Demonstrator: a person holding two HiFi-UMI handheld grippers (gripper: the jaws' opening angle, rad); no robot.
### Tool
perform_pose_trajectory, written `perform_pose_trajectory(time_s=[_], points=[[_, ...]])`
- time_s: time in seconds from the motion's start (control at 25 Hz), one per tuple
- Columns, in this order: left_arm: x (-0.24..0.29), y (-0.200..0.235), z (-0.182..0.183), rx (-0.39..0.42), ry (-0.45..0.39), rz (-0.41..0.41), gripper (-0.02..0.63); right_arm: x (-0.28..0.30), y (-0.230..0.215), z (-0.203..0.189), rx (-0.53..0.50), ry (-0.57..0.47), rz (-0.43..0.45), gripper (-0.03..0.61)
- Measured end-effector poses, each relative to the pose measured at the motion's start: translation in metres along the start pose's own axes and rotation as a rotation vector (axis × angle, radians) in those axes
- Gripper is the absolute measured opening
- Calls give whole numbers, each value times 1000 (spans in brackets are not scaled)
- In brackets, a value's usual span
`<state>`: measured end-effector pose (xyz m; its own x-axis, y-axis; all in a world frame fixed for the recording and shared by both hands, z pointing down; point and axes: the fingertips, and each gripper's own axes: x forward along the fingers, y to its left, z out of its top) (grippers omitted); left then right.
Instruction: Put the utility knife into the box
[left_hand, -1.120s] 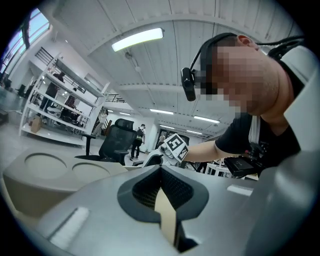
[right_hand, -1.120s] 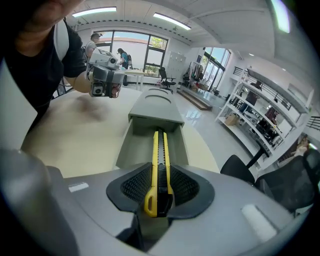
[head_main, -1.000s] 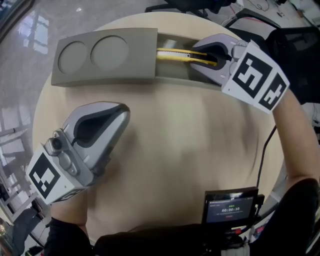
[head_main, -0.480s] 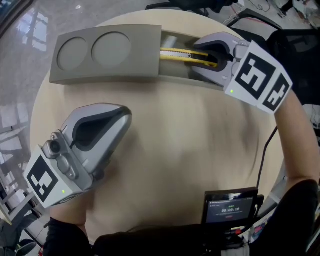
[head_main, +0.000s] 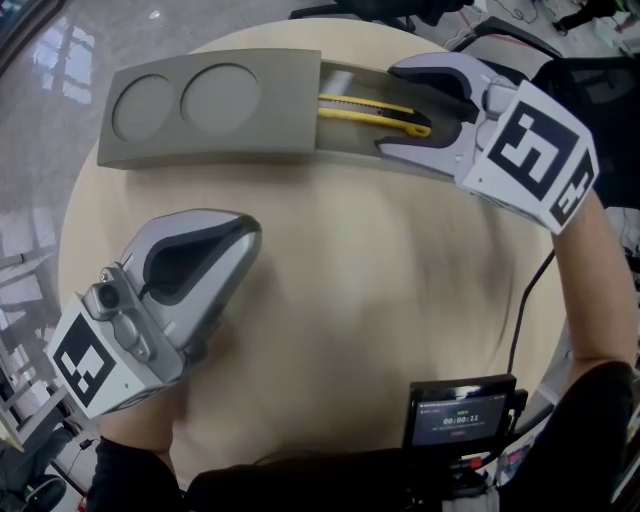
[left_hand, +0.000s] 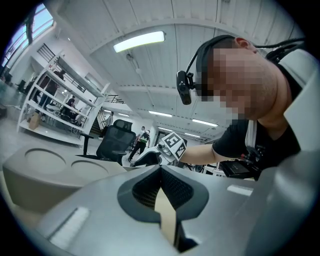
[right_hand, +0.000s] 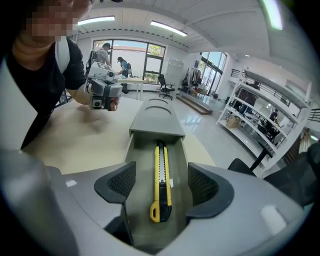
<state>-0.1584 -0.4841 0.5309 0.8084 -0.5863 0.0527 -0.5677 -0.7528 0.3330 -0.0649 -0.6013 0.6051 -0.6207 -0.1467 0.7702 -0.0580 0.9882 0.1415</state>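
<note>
The yellow and black utility knife (head_main: 371, 112) lies flat in the open trough of the grey box (head_main: 300, 150), whose lid with two round recesses covers the left part. My right gripper (head_main: 394, 108) straddles the trough's right end, its jaws opening wide. In the right gripper view the knife (right_hand: 161, 190) rests on the box floor (right_hand: 137, 200) between the pads (right_hand: 118, 183), touching neither. My left gripper (head_main: 243, 228) hovers over the table's lower left, shut with nothing in it; in the left gripper view its pads (left_hand: 172, 187) meet.
The box sits at the far edge of a round beige table (head_main: 360, 290). A small screen device (head_main: 460, 412) is at the near edge, with a cable (head_main: 524, 300) at the right. Office chairs and shelving stand around the room.
The right gripper's jaws have spread apart and let go of the knife, which now lies loose in the box. The left gripper has barely moved.
</note>
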Motion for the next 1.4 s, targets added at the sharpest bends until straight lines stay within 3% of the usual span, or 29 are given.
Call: perform_pose_trajectory(time_s=[0.08, 0.24, 0.44, 0.64, 0.92, 1.12, 1.4], points=[[-1, 4, 1, 1, -3, 3, -3, 0, -4, 3, 1, -5, -14, 336], [-2, 1, 10, 8, -31, 14, -3, -11, -6, 13, 18, -53, -60, 257], [-4, -8, 33, 25, -82, 27, -3, -32, 7, 18, 82, -122, -91, 180], [-24, -30, 43, 52, -71, 61, -3, -59, 30, 10, 169, -137, -88, 127], [-39, -69, 77, -20, -110, 75, -3, -93, 58, 1, 310, -194, -140, 15], [-61, -91, 88, 6, -69, 113, -3, -120, 78, 20, 396, -251, -141, 14], [-86, -149, 115, 16, -68, 82, -3, -170, 119, 60, 405, -261, -162, 14]])
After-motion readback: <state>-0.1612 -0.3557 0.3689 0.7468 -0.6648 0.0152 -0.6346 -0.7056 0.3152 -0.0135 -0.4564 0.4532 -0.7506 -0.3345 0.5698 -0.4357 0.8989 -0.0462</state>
